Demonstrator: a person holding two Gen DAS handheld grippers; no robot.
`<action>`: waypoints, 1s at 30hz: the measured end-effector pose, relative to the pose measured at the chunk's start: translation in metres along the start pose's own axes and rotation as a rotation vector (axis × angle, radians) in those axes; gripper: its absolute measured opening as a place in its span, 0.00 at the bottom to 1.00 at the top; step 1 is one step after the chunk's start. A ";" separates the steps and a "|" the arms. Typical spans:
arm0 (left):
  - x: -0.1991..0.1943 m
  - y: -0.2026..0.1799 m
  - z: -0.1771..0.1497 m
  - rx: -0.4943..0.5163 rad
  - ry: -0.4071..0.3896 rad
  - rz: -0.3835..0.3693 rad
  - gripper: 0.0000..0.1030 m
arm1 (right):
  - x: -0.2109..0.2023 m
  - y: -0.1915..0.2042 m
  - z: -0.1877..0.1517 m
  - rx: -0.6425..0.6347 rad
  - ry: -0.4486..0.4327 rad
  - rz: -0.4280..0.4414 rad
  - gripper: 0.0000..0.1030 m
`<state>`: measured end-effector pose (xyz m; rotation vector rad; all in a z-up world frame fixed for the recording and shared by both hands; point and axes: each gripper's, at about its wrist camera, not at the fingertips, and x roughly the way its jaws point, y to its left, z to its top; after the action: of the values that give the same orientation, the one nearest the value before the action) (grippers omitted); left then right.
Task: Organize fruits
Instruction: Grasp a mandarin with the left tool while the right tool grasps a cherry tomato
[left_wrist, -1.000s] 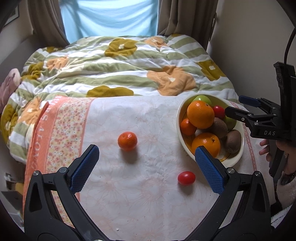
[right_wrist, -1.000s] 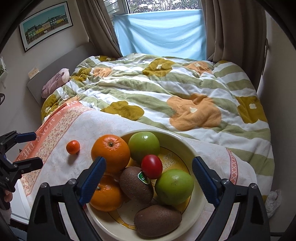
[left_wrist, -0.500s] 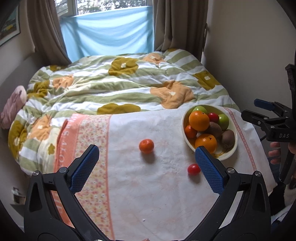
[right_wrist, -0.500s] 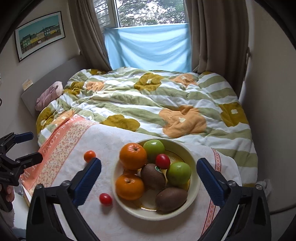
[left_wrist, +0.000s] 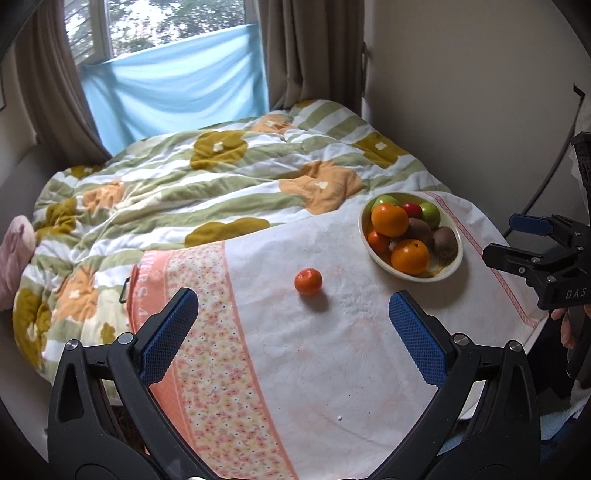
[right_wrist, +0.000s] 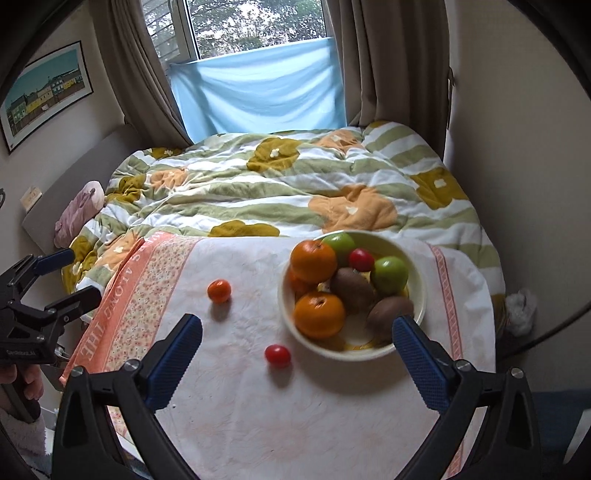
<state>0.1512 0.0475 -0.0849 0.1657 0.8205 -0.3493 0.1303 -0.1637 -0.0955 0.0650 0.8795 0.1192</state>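
Right gripper (right_wrist: 295, 354) hangs over the near edge of the desk (right_wrist: 332, 424), jaws spread wide, nothing between the blue pads. Left gripper (left_wrist: 291, 332) likewise open and empty, poised above the near-left part of the desk, over the floral orange border of the white cloth (left_wrist: 207, 332).

Loose fruit: small red cherry tomato (right_wrist: 277, 355) lies on the cloth just off the near-left rim of the cream ceramic bowl (right_wrist: 417, 280), almost centred between the right gripper's pads and a little ahead of them. In the left wrist view this tomato is hidden. Small orange mandarin (left_wrist: 308, 281) sits mid-desk, well apart from the bowl, ahead of the left gripper and slightly right of its centreline.

Both fruits are round; no long axis to align.

Judgement: right hand nearer the tomato, left hand nearer the mandarin; the bowl lies on the right hand's side.
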 end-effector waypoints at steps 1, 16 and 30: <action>0.003 0.002 0.000 0.011 0.005 -0.010 1.00 | 0.000 0.004 -0.003 0.010 0.002 -0.010 1.00; 0.079 0.024 0.001 0.156 0.128 -0.180 1.00 | 0.050 0.031 -0.036 0.193 0.103 -0.133 1.00; 0.175 0.007 -0.003 0.230 0.194 -0.278 0.77 | 0.105 0.031 -0.054 0.210 0.161 -0.197 1.00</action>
<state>0.2617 0.0125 -0.2164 0.3052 0.9969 -0.6989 0.1526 -0.1184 -0.2063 0.1664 1.0524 -0.1541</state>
